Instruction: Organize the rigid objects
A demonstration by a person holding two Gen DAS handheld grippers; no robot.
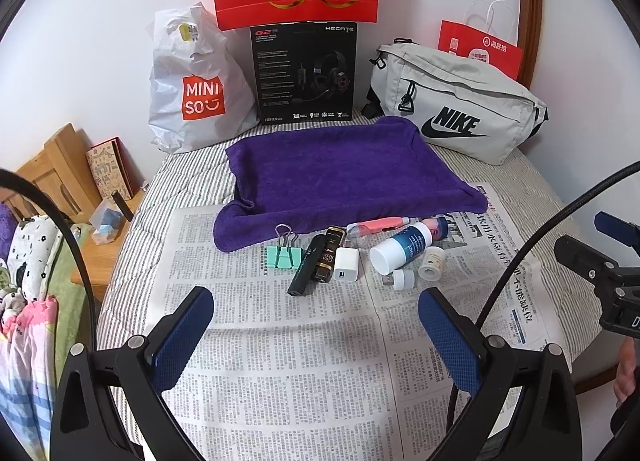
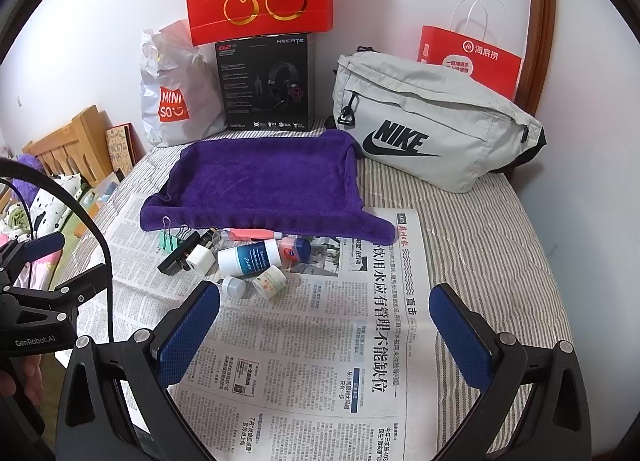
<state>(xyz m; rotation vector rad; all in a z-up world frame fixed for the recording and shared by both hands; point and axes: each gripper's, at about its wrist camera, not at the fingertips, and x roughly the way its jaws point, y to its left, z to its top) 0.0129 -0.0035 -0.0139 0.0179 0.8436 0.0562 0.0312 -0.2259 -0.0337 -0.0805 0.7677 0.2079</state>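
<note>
White plastic charger plug, black stick, mint binder clip, blue-label bottle and small jars sit clustered on newspaper at the purple towel's near edge. Left tongs gaping, empty, cluster dead ahead. Right tongs also wide, empty; cluster lies ahead-left. Stick's long axis runs roughly toward left tongs. Left looks nearer.

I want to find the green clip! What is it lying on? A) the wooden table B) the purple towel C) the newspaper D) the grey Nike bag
C: the green clip lies on the newspaper, just in front of the purple towel's near edge and left of the black stick-shaped thing, not on the towel itself.
</note>
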